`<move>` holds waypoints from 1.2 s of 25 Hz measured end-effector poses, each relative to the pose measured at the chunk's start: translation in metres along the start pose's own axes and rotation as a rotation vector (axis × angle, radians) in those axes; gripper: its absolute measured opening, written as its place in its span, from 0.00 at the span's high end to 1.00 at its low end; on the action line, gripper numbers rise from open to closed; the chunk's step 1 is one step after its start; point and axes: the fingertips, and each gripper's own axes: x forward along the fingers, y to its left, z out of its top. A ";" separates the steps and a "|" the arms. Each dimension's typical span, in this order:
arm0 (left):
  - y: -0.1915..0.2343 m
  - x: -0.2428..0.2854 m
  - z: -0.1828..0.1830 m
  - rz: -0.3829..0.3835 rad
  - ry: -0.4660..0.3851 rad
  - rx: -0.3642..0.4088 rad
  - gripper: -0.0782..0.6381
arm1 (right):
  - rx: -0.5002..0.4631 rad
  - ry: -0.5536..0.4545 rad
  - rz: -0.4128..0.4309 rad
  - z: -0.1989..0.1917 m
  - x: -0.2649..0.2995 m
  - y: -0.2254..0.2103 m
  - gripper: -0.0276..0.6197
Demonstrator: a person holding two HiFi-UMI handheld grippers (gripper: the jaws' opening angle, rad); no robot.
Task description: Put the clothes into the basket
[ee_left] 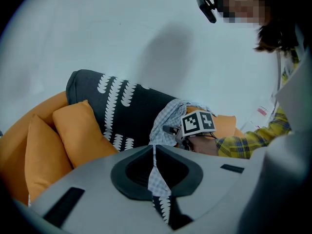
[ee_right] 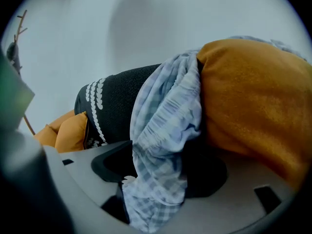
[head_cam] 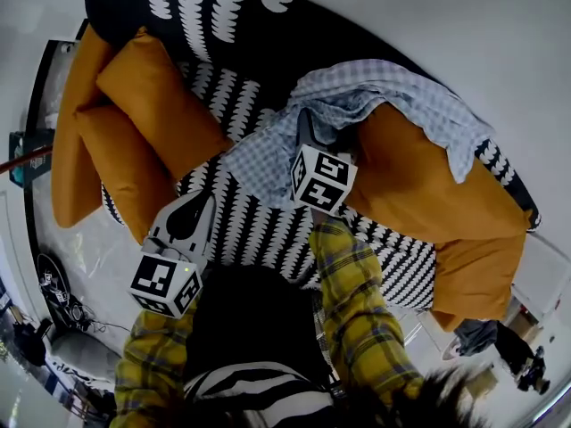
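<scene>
A light blue checked garment (head_cam: 393,96) (ee_right: 165,116) is draped over an orange cushion (head_cam: 428,190) at the right of the black-and-white patterned sofa (head_cam: 223,25). My right gripper (head_cam: 312,130) (ee_right: 161,172) reaches into the garment's left part. It is open, with its jaws wide and a fold of the cloth lying between them. My left gripper (head_cam: 198,205) (ee_left: 155,155) hovers over the sofa seat, left of the garment's lower corner, shut with nothing in it. In the left gripper view the garment (ee_left: 165,118) shows beyond the jaw tips, with the right gripper (ee_left: 171,129) at it. No basket is in view.
Two more orange cushions (head_cam: 156,105) lean at the sofa's left end, and another (head_cam: 482,266) lies at the right end. A white wall stands behind the sofa. Cables and dark gear (head_cam: 53,301) lie on the floor at the left, and small items (head_cam: 504,346) at the lower right.
</scene>
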 end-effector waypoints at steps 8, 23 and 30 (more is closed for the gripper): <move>-0.006 -0.011 -0.006 0.012 0.024 0.001 0.85 | 0.080 -0.033 0.030 0.025 0.006 -0.002 0.47; -0.003 -0.027 0.012 -0.025 -0.010 0.049 0.85 | -0.069 -0.067 0.031 0.036 -0.031 0.021 0.83; -0.022 -0.022 0.016 -0.092 -0.052 0.086 0.85 | -0.103 -0.136 0.069 0.041 -0.095 0.027 0.84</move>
